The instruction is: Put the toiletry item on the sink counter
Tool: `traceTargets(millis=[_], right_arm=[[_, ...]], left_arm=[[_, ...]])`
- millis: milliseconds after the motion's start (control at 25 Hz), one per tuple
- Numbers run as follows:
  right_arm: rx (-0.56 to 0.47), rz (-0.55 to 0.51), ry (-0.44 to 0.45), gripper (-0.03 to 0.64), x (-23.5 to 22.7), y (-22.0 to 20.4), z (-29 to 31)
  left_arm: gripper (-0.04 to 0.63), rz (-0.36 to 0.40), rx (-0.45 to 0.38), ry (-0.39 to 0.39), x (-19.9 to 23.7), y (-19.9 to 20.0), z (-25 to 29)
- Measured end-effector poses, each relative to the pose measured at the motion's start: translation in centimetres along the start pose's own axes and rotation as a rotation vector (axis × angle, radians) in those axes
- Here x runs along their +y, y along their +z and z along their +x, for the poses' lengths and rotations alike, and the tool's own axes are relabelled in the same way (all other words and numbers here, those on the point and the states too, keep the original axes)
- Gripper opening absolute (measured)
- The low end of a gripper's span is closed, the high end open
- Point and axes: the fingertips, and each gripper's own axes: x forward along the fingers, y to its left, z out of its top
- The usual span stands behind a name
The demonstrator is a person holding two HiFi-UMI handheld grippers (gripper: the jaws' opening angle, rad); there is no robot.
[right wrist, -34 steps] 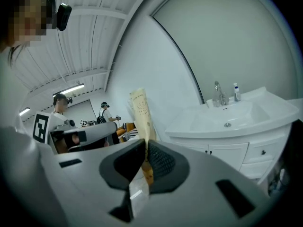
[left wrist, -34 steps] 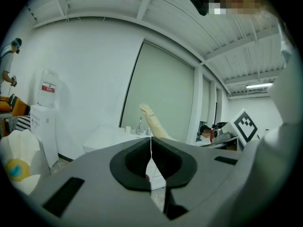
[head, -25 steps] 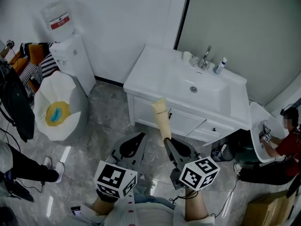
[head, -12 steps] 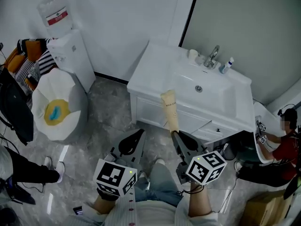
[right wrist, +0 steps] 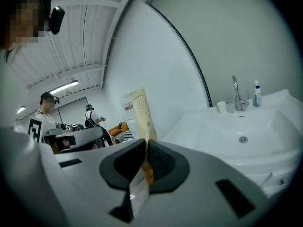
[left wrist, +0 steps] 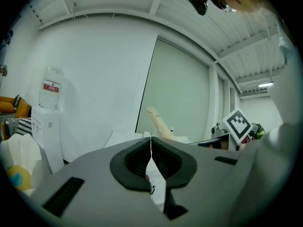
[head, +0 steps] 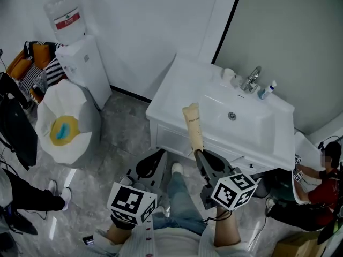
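A cream toiletry tube (head: 193, 126) stands up out of my right gripper (head: 199, 153), whose jaws are shut on its lower end. In the right gripper view the tube (right wrist: 142, 115) rises between the dark pads, left of the white sink counter (right wrist: 199, 122). The tube's top hangs over the front left edge of the counter (head: 174, 92) in the head view. My left gripper (head: 159, 156) is held low beside the right one, shut with nothing in it. The tube (left wrist: 158, 123) shows beyond its closed jaws.
The basin (head: 236, 119) has a faucet (head: 251, 79), a small cup (head: 229, 74) and a blue-capped bottle (head: 267, 91) at its back. A water dispenser (head: 83, 68) and a white lined bin (head: 67, 125) stand at left. A seated person (head: 316, 189) is at right.
The right gripper with the tube has come closer to the sink vanity, and the view has shifted so the sink sits lower and more to the right. The left gripper stays shut.
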Motion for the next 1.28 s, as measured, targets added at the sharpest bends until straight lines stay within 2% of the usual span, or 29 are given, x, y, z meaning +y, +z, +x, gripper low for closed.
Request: traceTargets(millis=[760,960,1280], right_arm=[[0.062,-0.020,0.082,0.032,-15.3,11.9,12.9],[0.068,-0.034,0.105,0.032,-17.9,13.6,14.8],[0.064,-0.030,0.108,0.032,-19.8,14.9,16.8]], left_arm=[[0.018,0.005,-0.009,0.063,5.6,6.6,22.3],[0.017,0.010,-0.017,0.075,6.3,7.3,26.1],[0.018,0.013,-0.012,0.074,7.8,7.6,29.2]])
